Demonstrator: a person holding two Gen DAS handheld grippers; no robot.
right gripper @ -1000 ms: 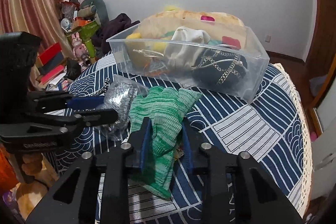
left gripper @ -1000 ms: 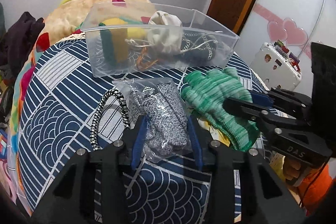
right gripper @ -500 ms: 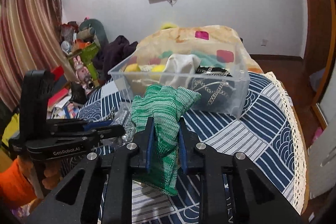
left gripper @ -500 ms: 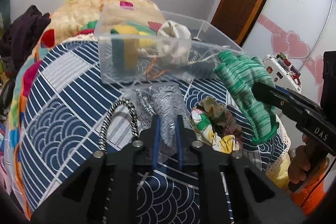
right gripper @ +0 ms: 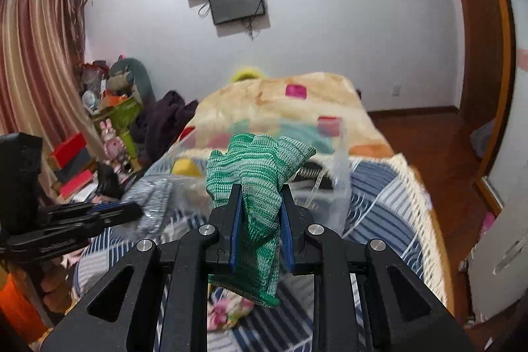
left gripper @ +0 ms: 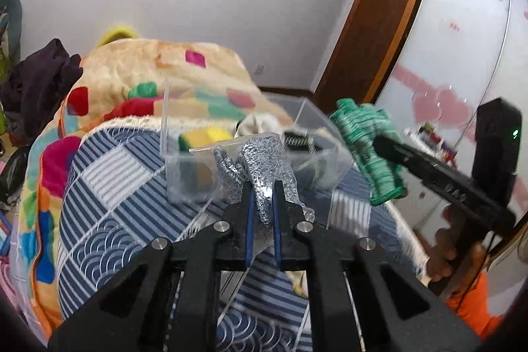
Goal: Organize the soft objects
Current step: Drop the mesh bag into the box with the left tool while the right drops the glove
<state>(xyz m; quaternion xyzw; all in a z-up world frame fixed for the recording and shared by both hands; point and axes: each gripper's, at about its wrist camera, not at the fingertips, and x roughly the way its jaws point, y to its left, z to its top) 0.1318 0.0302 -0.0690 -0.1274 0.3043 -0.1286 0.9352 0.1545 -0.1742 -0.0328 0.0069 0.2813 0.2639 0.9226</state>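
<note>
My left gripper (left gripper: 263,193) is shut on a clear bag of grey speckled gloves (left gripper: 264,167) and holds it in the air in front of the clear plastic bin (left gripper: 188,177). My right gripper (right gripper: 259,197) is shut on green knit gloves (right gripper: 260,167), also lifted above the table; they show at the right in the left wrist view (left gripper: 366,141). The bin holds yellow, white and dark soft items. The left gripper shows at the left of the right wrist view (right gripper: 132,210).
A round table with a blue patterned cloth (left gripper: 109,200) carries the bin. A floral fabric piece (right gripper: 227,312) lies on the cloth below the green gloves. A bed with a colourful blanket (left gripper: 148,78) is behind. A white cabinet (left gripper: 462,55) stands right.
Both grippers have risen from the table with their loads. The grey gloves bag left the cloth, and the green gloves moved higher, toward the bin.
</note>
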